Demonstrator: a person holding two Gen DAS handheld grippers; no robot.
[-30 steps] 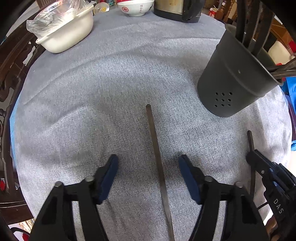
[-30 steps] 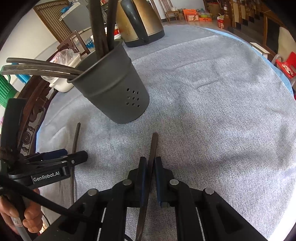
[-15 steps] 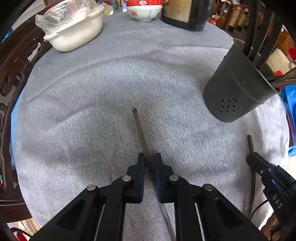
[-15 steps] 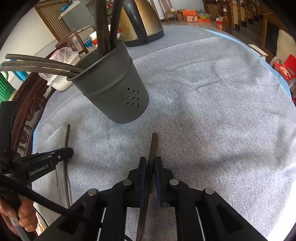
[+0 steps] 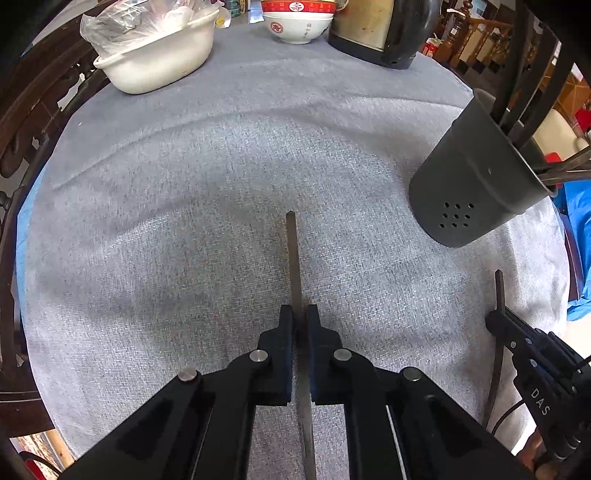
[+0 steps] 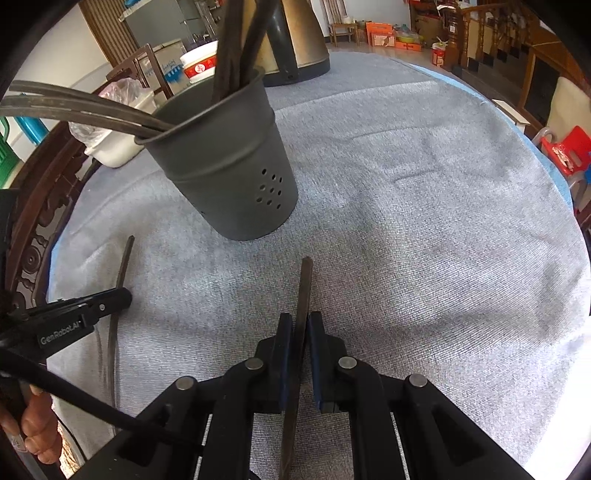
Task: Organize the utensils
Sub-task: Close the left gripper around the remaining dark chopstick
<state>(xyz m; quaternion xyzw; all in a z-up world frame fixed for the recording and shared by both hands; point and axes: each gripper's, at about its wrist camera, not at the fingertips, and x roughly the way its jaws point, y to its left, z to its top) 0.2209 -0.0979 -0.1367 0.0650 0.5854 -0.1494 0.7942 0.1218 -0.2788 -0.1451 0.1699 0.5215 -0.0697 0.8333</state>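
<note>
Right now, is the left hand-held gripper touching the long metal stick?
Touching. In the left wrist view, the left hand-held gripper has both blue pads pressed against the metal stick, no gap either side.

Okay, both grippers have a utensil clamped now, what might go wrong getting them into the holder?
The dark holder is already crowded with handles leaning outward, so a new piece could snag or tip it. The left gripper and right gripper each pinch a thin flat utensil edgewise; it might twist or slip when lifted.

On the bench (image 5: 147, 221), the utensil holder (image 5: 476, 184) stands ahead and right of the left tongs (image 5: 301, 314), with the tub (image 5: 159, 62), bowl (image 5: 295, 26) and kettle (image 5: 380, 33) far beyond them.
</note>
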